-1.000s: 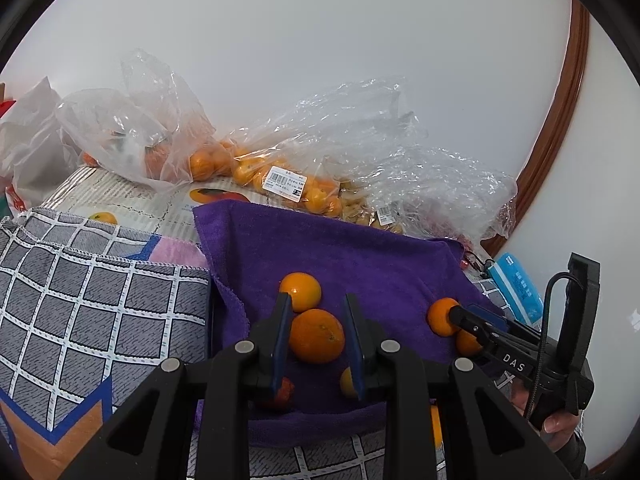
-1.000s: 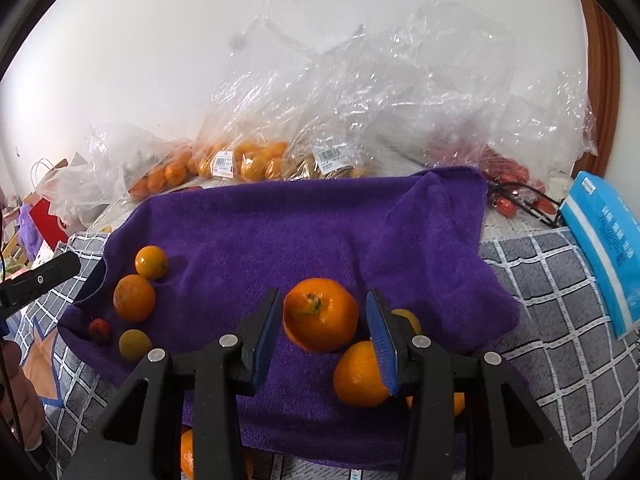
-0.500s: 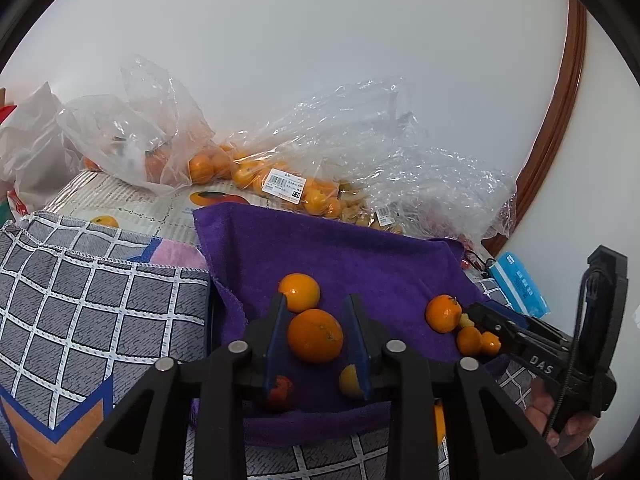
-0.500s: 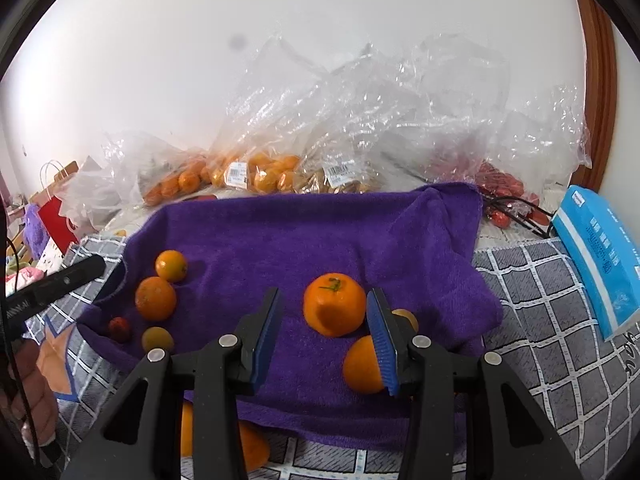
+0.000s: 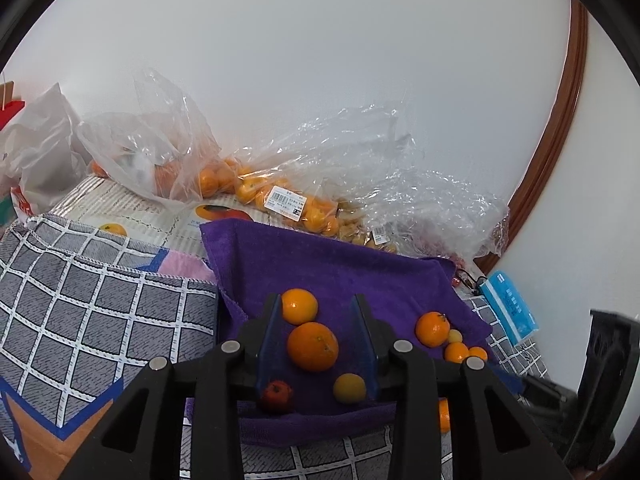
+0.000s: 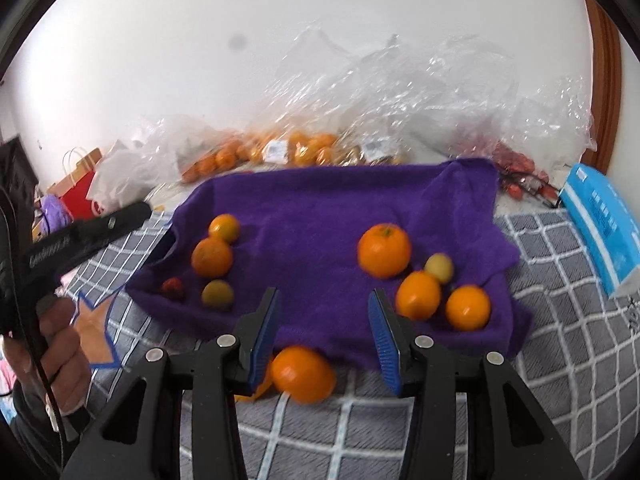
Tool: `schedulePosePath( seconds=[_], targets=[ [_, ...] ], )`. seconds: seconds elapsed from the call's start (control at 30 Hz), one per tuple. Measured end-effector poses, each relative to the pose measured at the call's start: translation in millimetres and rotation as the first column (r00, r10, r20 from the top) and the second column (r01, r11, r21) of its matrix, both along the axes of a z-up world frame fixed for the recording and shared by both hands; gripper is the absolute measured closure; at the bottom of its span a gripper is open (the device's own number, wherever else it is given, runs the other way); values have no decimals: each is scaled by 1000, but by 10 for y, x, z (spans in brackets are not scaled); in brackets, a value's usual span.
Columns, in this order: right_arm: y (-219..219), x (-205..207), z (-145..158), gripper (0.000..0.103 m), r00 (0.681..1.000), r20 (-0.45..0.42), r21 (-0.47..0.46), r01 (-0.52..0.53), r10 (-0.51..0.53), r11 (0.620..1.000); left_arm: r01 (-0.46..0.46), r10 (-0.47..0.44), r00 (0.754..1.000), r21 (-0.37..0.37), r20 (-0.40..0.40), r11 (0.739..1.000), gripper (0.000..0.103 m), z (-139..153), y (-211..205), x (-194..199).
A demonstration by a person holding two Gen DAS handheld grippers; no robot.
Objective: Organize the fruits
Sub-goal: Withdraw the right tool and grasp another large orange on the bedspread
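A purple towel [image 6: 320, 216] lies on the checked cloth with fruit in two groups. On its left lie two oranges [image 5: 312, 346], a small red fruit [image 5: 276, 396] and a small yellow fruit [image 5: 349, 388]. On its right lie a big orange [image 6: 384, 250], two smaller oranges [image 6: 418, 295] and a pale yellow fruit [image 6: 439, 268]. My left gripper [image 5: 316, 344] is open and empty, its fingers on either side of the larger left orange, above it. My right gripper [image 6: 324, 332] is open and empty at the towel's near edge. An orange [image 6: 303, 374] lies below it on the checked cloth.
Clear plastic bags of oranges [image 5: 256, 192] and other fruit line the wall behind the towel. A blue tissue pack [image 6: 600, 228] lies at the right. A white bag [image 5: 36, 160] and a red paper bag [image 6: 78, 192] stand at the left. The grey checked cloth [image 5: 80, 320] covers the surface.
Both grippers have pulled back from the towel and opened wider. The right one has left the big orange on the towel and now hangs over the near edge.
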State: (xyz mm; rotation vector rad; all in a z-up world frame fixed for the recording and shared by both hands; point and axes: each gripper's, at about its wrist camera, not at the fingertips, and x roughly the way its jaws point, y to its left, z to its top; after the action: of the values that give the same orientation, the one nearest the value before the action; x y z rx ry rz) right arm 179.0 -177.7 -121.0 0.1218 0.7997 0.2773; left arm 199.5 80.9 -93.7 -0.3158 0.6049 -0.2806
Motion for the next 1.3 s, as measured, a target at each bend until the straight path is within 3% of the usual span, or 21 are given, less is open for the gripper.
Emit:
schedulePosePath(
  seconds=[0.27, 0.53, 0.67, 1.0, 1.3],
  targets=[
    [133, -103, -216, 60, 998, -64, 1, -13, 13, 1000, -13, 13, 1000, 15, 23, 1000, 69, 37, 13, -39],
    [89, -111, -305, 60, 997, -71, -28, 33, -35, 999, -14, 14, 1000, 22, 10, 1000, 69, 5, 1, -6],
    [-33, -109, -344, 64, 994, -96, 9, 55, -54, 998, -10, 9, 1000, 35, 10, 999, 69, -11, -18, -5],
    [-275, -309, -329, 64, 992, -100, -49, 77, -82, 996, -7, 7, 1000, 42, 12, 999, 69, -27, -22, -5],
    [-210, -249, -418, 64, 994, -81, -89, 69, -76, 994, 10, -11, 1000, 104, 10, 995, 69, -103, -98, 18]
  ],
)
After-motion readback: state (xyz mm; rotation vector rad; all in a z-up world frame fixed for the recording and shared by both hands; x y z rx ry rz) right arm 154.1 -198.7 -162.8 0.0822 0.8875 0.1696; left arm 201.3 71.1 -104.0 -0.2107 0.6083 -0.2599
